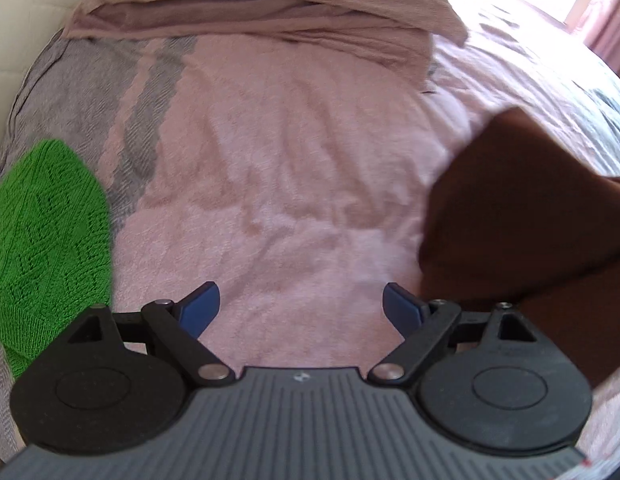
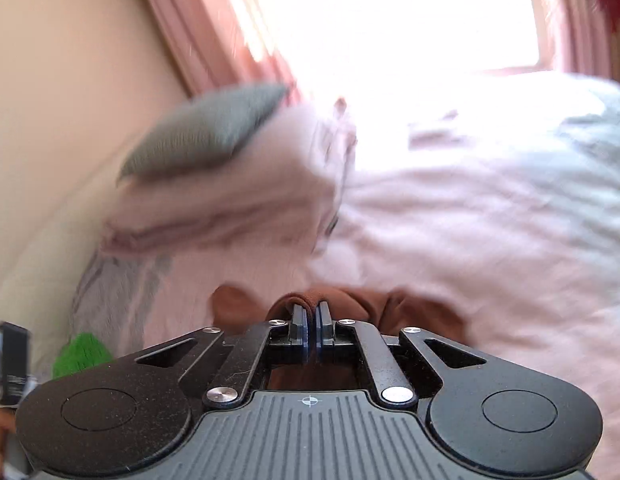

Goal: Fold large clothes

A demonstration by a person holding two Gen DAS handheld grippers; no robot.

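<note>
A brown garment (image 1: pixel 510 216) hangs at the right of the left wrist view, lifted above the pink bedspread (image 1: pixel 294 184). My left gripper (image 1: pixel 300 310) is open over the bedspread, its blue pads (image 1: pixel 200 306) wide apart and holding nothing. In the right wrist view my right gripper (image 2: pixel 310 320) is shut on a fold of the brown garment (image 2: pixel 410 312), which bunches just past the fingertips. A green knitted garment (image 1: pixel 46 240) lies at the left on the bed, also showing as a green patch (image 2: pixel 82 354) in the right wrist view.
A folded pink blanket (image 1: pixel 270 12) lies across the head of the bed, with a grey pillow (image 2: pixel 202 132) on top. A beige wall (image 2: pixel 70 80) and pink curtains (image 2: pixel 214 28) stand beyond, beside a bright window. A person's hand (image 2: pixel 0 428) shows at the lower left.
</note>
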